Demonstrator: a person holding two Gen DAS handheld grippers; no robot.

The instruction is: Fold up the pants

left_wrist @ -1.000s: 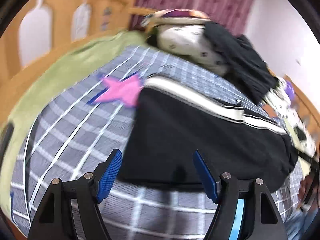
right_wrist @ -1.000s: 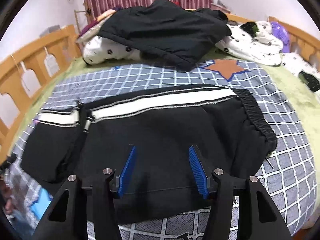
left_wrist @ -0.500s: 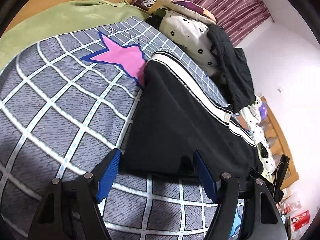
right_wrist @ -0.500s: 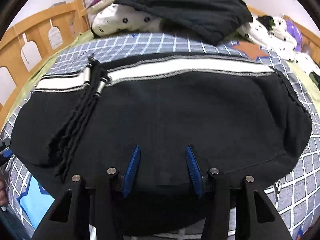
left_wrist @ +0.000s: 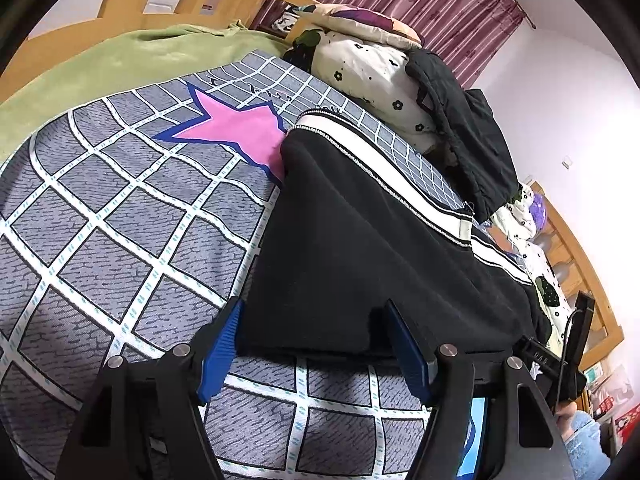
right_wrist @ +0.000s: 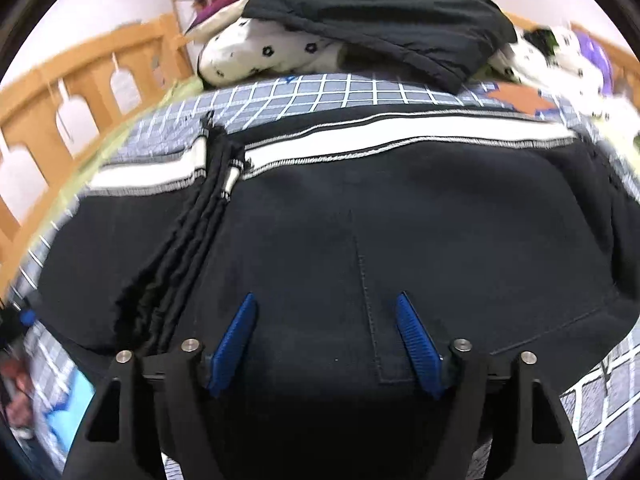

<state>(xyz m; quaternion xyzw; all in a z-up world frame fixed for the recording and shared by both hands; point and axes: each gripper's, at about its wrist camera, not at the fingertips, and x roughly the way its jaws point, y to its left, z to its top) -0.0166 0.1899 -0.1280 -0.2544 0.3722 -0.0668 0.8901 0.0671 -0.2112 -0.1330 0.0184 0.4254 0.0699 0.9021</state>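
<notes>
The bed (left_wrist: 100, 216) in front of you carries a grey checked sheet with a pink star (left_wrist: 236, 128) printed on it, and a green blanket (left_wrist: 120, 56) lies along its far side by the wooden rail (right_wrist: 80, 76). At the head sit flowered pillows (left_wrist: 368, 76) with a black jacket (right_wrist: 384, 16) thrown over them. The black pants (right_wrist: 360, 216) with a white side stripe lie flat across the sheet, already doubled over, the drawstring (right_wrist: 224, 176) trailing on top at the fold.

Your left gripper (left_wrist: 316, 348) is low at the near edge of the pants; the folded hem sits between its blue pads, which are closing but not yet pressing on it. Your right gripper (right_wrist: 326, 340) is over the middle of the pants, its jaws opening, nothing clamped between them.
</notes>
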